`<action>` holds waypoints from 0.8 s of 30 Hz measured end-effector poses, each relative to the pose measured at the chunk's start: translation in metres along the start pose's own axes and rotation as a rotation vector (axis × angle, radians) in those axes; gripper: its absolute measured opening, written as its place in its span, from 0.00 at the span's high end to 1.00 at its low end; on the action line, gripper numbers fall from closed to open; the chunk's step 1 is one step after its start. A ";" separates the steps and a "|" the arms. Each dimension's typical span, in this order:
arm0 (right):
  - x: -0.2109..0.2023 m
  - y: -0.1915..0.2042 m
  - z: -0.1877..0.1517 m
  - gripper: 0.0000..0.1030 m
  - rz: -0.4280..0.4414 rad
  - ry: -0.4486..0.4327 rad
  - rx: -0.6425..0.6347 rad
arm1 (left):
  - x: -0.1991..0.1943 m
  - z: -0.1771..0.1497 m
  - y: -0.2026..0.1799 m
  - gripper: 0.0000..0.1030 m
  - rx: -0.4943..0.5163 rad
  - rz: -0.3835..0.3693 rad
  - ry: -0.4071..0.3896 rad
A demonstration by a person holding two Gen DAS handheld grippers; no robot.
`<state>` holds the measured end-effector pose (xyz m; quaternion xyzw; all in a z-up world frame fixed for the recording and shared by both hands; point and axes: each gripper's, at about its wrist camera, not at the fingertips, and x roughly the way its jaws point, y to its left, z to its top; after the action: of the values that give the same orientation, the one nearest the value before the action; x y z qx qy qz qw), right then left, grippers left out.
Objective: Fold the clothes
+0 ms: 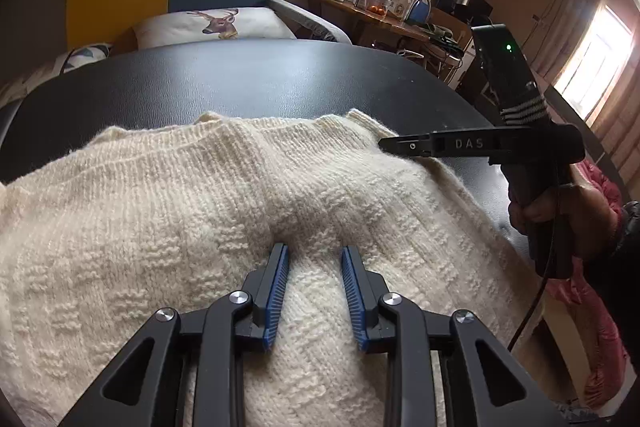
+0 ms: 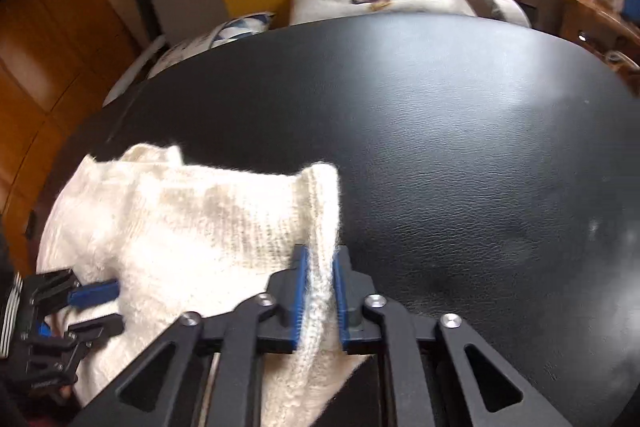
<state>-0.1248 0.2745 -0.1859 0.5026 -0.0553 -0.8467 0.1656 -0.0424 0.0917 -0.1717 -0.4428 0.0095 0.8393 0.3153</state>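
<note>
Right wrist view: one cream sweater, right hand-held gripper pinching its edge, left hand-held gripper spread.

Right gripper pinching ribbed edge of cream knit sweater, blue pads pressing fabric from both sides. Sweater lying bunched on black leather-textured surface. Left gripper showing at lower left, jaws parted, resting against sweater. Deer-print pillow sitting beyond surface.

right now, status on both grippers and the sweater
Left gripper open, fingers pressing down on cream sweater. Right gripper shut on sweater's ribbed edge. Sweater lies on black table; nothing in the way.
</note>
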 end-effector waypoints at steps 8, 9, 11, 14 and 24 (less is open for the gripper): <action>-0.055 0.015 0.000 0.33 0.005 -0.149 0.128 | -0.044 -0.011 -0.010 0.70 -0.037 0.021 -0.070; -0.064 0.023 -0.001 0.27 0.029 -0.175 0.127 | -0.054 -0.015 -0.012 0.69 -0.042 0.013 -0.082; -0.069 0.050 -0.006 0.23 0.129 -0.184 0.109 | -0.073 -0.025 -0.008 0.69 -0.059 -0.005 -0.103; -0.055 0.097 -0.022 0.22 0.275 -0.135 0.077 | -0.100 -0.052 0.016 0.68 -0.138 -0.023 -0.104; 0.009 0.186 -0.054 0.12 0.327 0.018 -0.025 | -0.187 -0.132 0.142 0.67 -0.451 0.155 -0.175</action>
<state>-0.0401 0.1010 -0.1710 0.4925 -0.1244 -0.8045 0.3077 0.0551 -0.1582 -0.1494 -0.4258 -0.1712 0.8769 0.1430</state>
